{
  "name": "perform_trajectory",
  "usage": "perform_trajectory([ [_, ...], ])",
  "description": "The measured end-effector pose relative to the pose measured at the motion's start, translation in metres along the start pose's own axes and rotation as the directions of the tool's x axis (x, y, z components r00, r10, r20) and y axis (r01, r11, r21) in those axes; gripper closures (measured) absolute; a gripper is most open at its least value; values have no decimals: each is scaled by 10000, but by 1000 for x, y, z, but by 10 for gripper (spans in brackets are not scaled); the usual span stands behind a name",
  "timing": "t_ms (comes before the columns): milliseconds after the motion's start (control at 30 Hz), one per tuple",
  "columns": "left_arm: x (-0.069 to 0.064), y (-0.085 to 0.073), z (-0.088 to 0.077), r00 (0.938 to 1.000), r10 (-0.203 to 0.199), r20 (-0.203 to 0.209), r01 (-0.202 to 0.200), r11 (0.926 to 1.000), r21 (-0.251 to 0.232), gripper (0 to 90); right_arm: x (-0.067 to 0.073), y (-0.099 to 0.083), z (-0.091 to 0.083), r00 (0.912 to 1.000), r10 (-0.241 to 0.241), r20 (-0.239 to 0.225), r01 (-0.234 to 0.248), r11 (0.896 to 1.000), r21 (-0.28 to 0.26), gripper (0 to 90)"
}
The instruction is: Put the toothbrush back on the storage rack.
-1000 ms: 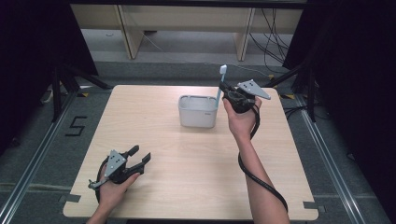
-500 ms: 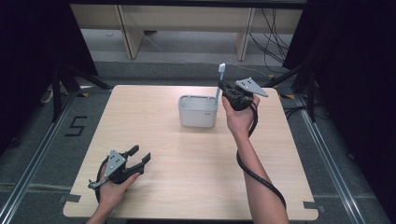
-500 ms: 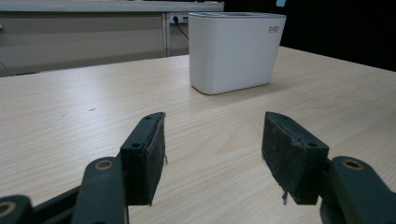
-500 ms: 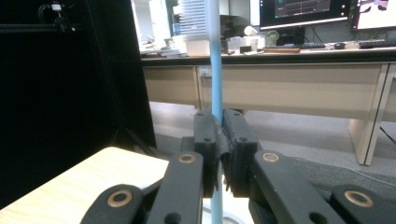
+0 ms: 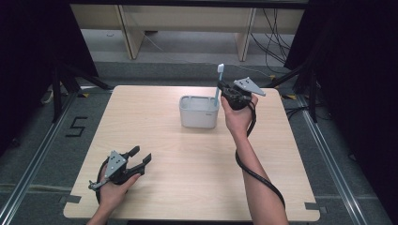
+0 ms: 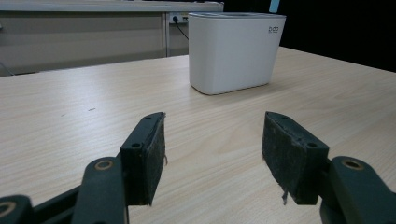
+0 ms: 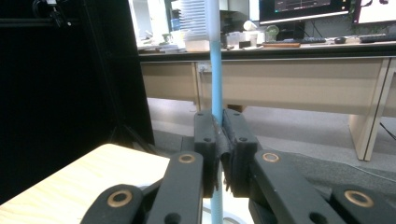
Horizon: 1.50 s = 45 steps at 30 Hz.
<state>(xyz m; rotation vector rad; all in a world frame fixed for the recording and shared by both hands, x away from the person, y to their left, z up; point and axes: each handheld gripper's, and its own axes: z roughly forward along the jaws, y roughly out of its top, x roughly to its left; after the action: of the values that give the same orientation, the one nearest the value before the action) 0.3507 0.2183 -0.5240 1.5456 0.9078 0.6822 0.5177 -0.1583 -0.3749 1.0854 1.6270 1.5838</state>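
- The right gripper (image 5: 224,89) was held above the far right part of the pale wooden table (image 5: 197,187), just beside the right end of the white rectangular plastic holder (image 5: 199,112).
- Its two black jaws were pressed together on the thin light-blue plastic toothbrush (image 5: 218,86), pinching the handle near its middle.
- In the right gripper view, the toothbrush (image 7: 215,70) stood upright between the pads (image 7: 208,154), with the white bristle head at the top and the handle going down below the jaws.
- In the high view, the lower end of the toothbrush reached down to the rim of the holder at its right end; I could not tell if the tip was inside or touched the wall.
- The holder stood upright on the far half of the table, a little right of the middle.
- The left gripper (image 5: 138,157) rested low over the near left part of the table, well apart from the holder, in the person's left hand (image 5: 112,192).
- Its jaws were spread wide with nothing between them; in the left gripper view the pads (image 6: 149,154) pointed across the bare wood toward the holder (image 6: 233,51).
- A black cable (image 5: 256,173) trailed from the right gripper along the person's right forearm toward the near edge of the table.
- A grey three-cornered plate (image 5: 248,85) sat on top of the right gripper.
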Motion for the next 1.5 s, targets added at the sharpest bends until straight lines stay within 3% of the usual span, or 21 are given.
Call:
perform_trajectory([
  [167,0,0,0,10000,-2,8,2,10000,-12,392,-1,-2,2,9997,-79,216,78,10000,27,855],
  [1500,0,0,0,10000,-75,26,75,10000,4,392,-1,-33,16,9995,-130,285,106,9965,826,854],
])
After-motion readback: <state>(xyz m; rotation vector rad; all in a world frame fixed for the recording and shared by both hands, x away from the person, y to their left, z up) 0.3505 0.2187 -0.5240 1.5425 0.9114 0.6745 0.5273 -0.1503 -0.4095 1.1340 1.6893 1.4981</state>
